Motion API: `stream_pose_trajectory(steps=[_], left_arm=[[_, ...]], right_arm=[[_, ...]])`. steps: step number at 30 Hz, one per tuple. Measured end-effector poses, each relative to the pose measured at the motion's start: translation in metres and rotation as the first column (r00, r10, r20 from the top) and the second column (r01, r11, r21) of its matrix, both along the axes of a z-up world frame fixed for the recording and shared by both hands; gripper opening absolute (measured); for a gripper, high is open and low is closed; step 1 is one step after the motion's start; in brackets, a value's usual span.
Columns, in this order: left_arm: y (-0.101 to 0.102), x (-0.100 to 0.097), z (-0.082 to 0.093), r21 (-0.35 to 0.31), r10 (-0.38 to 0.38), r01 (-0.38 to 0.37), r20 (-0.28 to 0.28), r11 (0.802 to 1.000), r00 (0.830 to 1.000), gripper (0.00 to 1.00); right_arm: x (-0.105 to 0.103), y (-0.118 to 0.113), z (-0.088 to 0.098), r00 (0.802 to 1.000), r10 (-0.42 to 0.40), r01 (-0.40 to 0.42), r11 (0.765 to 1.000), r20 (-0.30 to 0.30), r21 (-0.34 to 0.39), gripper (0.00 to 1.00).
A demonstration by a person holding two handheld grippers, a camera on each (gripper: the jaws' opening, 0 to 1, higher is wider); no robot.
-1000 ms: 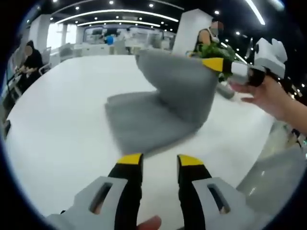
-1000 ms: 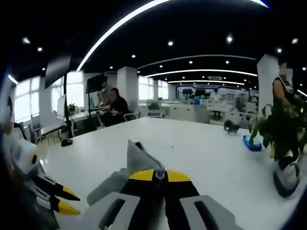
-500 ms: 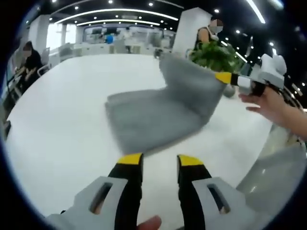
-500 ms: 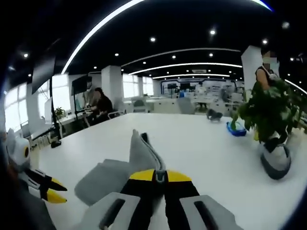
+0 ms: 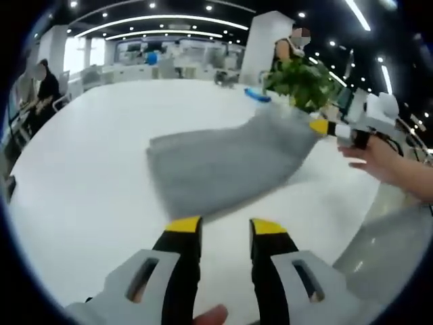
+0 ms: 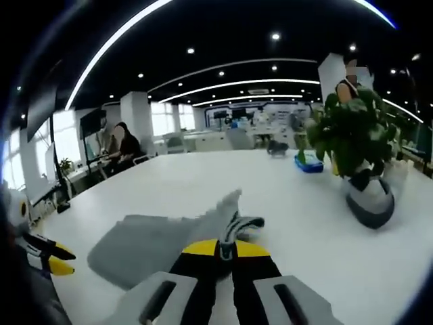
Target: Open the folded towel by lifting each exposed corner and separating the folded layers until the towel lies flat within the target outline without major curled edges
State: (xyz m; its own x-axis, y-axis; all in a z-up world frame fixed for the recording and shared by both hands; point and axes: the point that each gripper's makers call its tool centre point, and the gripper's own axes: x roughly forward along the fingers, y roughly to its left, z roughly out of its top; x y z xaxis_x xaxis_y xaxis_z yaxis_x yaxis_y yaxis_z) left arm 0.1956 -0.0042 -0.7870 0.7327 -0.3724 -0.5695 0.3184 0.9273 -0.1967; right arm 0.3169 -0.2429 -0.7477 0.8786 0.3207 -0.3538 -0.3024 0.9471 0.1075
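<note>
Right tongs [image 6: 225, 249] clamped on a corner of the grey towel [image 5: 223, 166], mid-frame on the white table [image 5: 81, 169]; left tongs [image 5: 225, 229] parted, empty, lower centre; risk: pulling low drags the cloth, leaving layers bunched or edges curled.

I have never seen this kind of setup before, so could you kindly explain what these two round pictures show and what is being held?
There is no robot here: a person holds a two-jaw gripper in each hand, and a fisheye camera rides on each one, looking along its yellow-tipped jaws. In the left gripper view, the left gripper hovers open, holding nothing, over a white table, where a grey towel lies. The right gripper comes in from the right, held by the person's hand, pinching the towel's corner and keeping that edge slightly raised. The right gripper view shows the same pinch from behind its own shut jaws. A potted plant stands on the table nearby.
</note>
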Motion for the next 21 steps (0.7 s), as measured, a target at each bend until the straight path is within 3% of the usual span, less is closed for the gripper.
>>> stream_pose_trajectory(steps=[10, 13, 18, 21], left_arm=[[0.007, 0.011, 0.022, -0.05, -0.007, 0.009, 0.04, 0.999, 0.999, 0.27], [0.016, 0.033, 0.033, -0.031, -0.023, 0.025, 0.074, 0.999, 0.997, 0.28], [0.026, 0.073, 0.04, 0.013, -0.076, 0.075, 0.1, 0.997, 0.992, 0.31], [0.029, 0.097, 0.04, 0.037, -0.1, 0.097, 0.119, 0.995, 0.988, 0.33]], right_arm=[[-0.01, -0.017, -0.023, 0.996, -0.079, 0.081, 0.995, -0.042, 0.057, 0.1], [-0.008, -0.021, -0.021, 0.995, -0.096, 0.097, 0.995, -0.028, 0.013, 0.17], [-0.008, -0.026, -0.015, 0.991, -0.128, 0.129, 0.991, -0.028, 0.027, 0.22], [-0.012, -0.015, -0.015, 0.993, -0.107, 0.109, 0.993, -0.045, 0.049, 0.26]])
